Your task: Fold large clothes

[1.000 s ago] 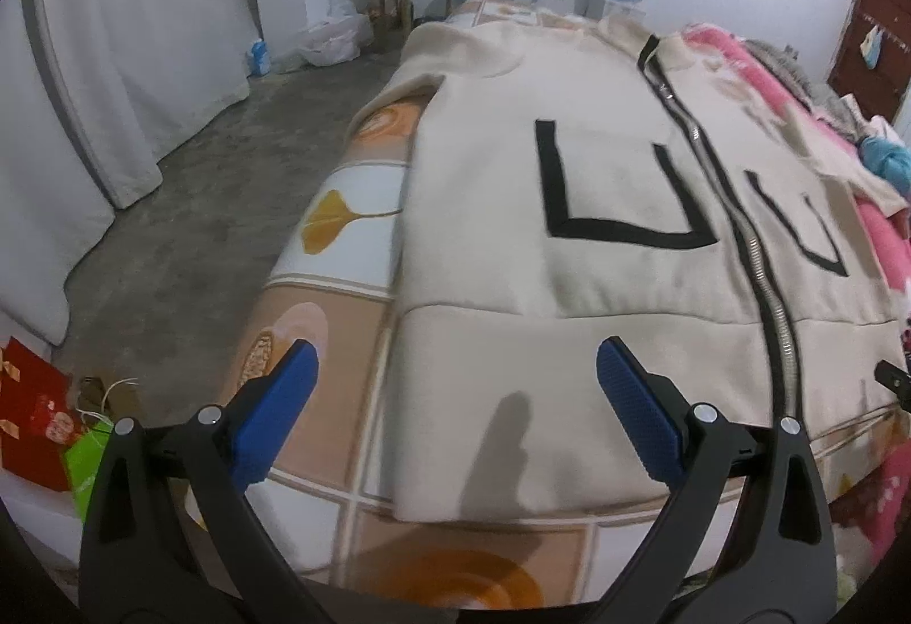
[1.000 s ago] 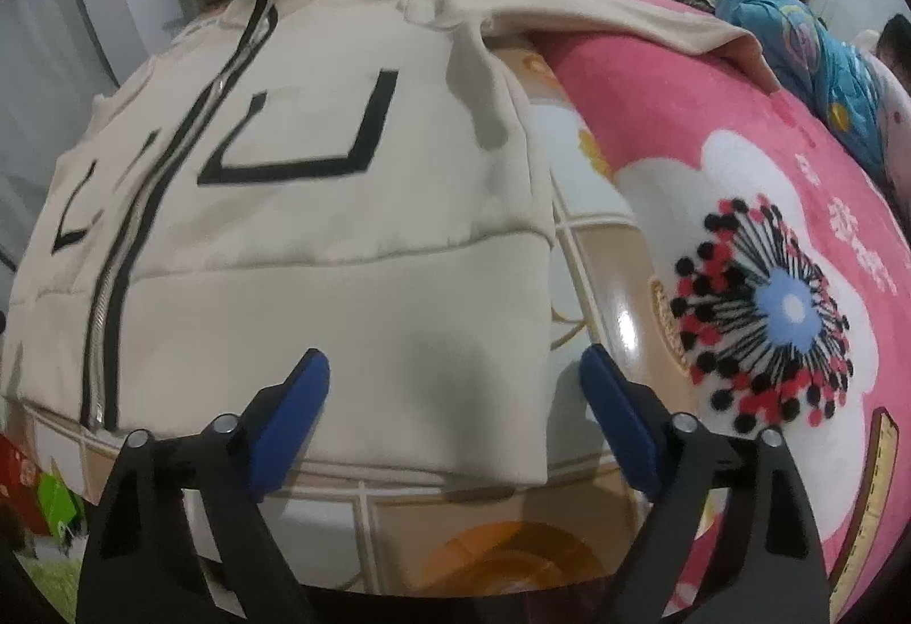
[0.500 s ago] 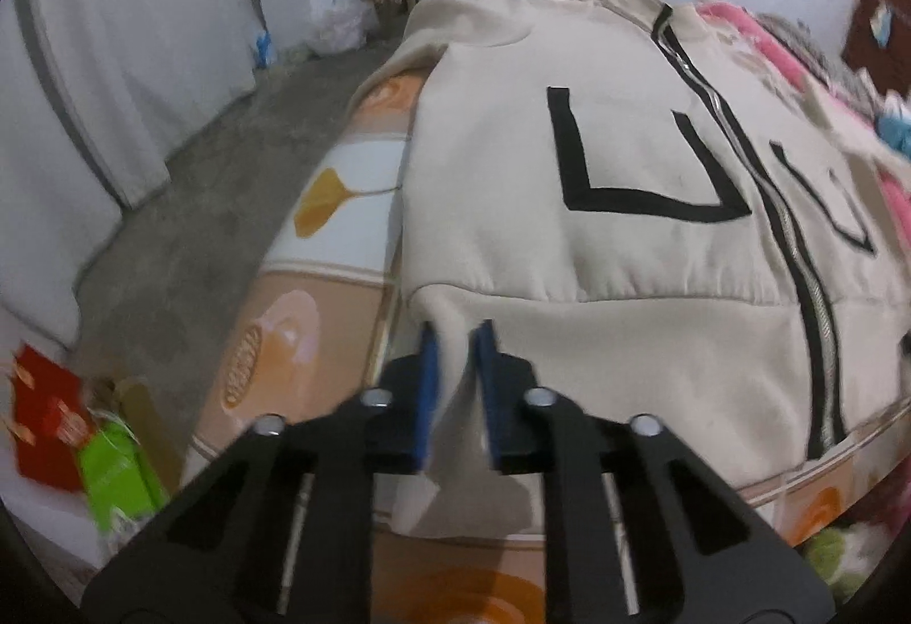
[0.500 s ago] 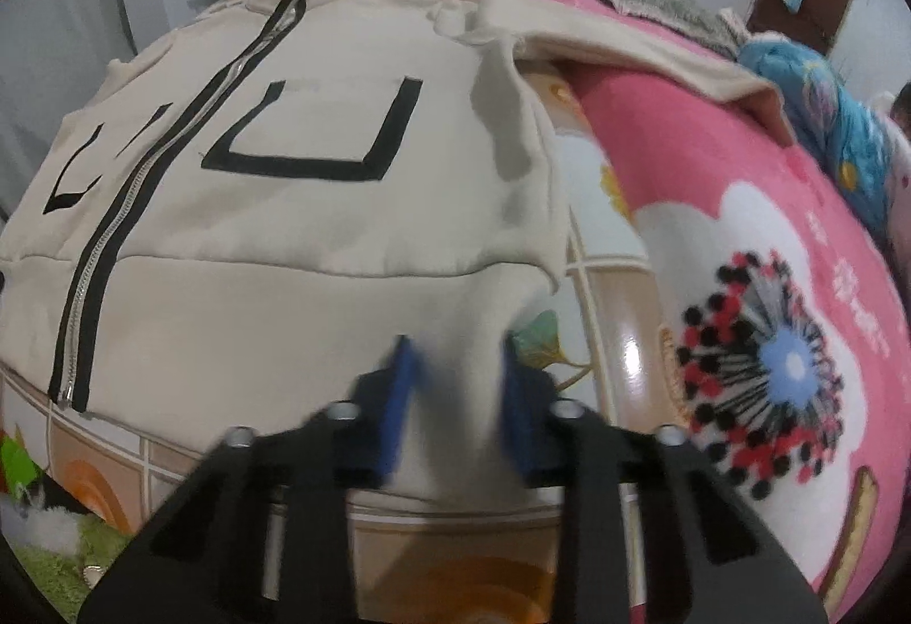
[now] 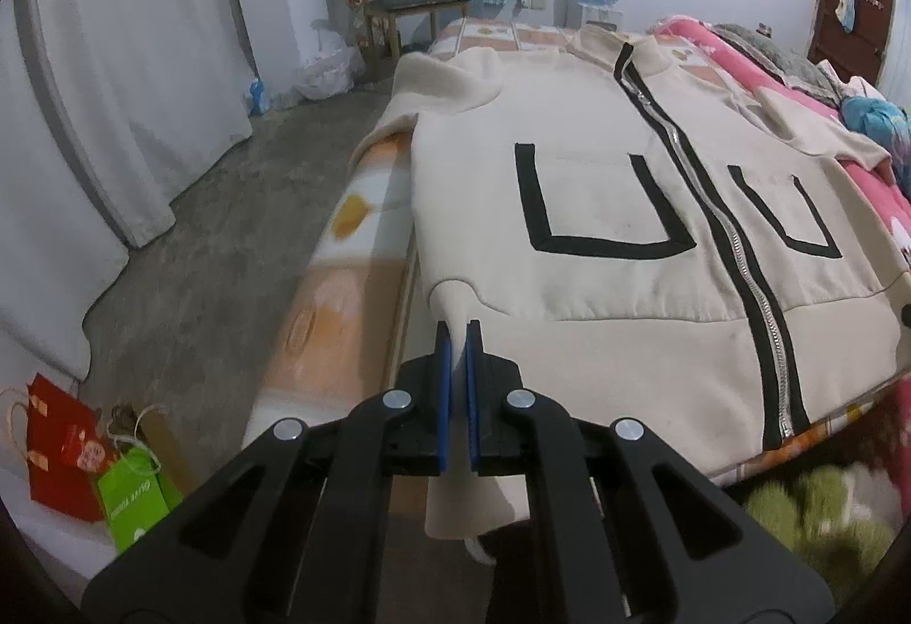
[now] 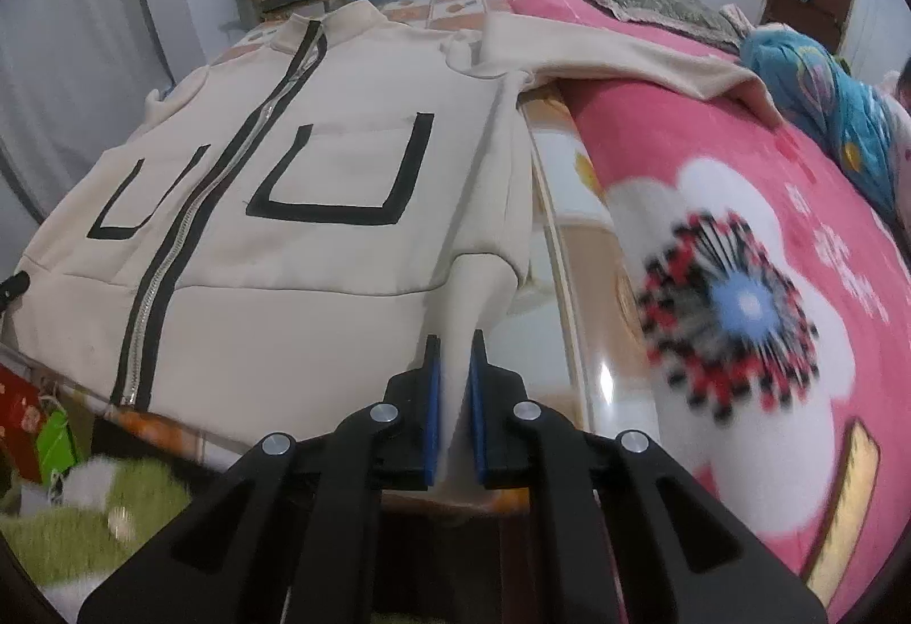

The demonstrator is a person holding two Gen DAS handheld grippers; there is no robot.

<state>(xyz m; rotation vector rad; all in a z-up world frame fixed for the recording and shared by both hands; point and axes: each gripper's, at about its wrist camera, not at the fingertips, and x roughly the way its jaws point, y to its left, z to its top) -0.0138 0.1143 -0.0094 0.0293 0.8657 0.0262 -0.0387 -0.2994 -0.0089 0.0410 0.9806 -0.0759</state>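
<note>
So the cream jacket (image 5: pixel 598 202) lies zipped flat on the bed (image 5: pixel 353 237). Left gripper (image 5: pixel 457 339) has its jaws clamped on the hem's left corner, right gripper (image 6: pixel 454 345) likewise on the right corner. Thin pinches, so uneven lifting could slip a corner or skew the fold.

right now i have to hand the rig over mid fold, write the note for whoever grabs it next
Left gripper: jaws shut on the jacket hem at its left bottom corner.
Right gripper: jaws shut on the hem at the right bottom corner.
Jacket: lies front up on the bed, zipped, collar far; one sleeve spread over the pink blanket, both pinched corners pulled up a little.
Done: both bottom corners gripped.
Left: no fold made yet; probably carry the hem toward the collar, then deal with the sleeves.
</note>
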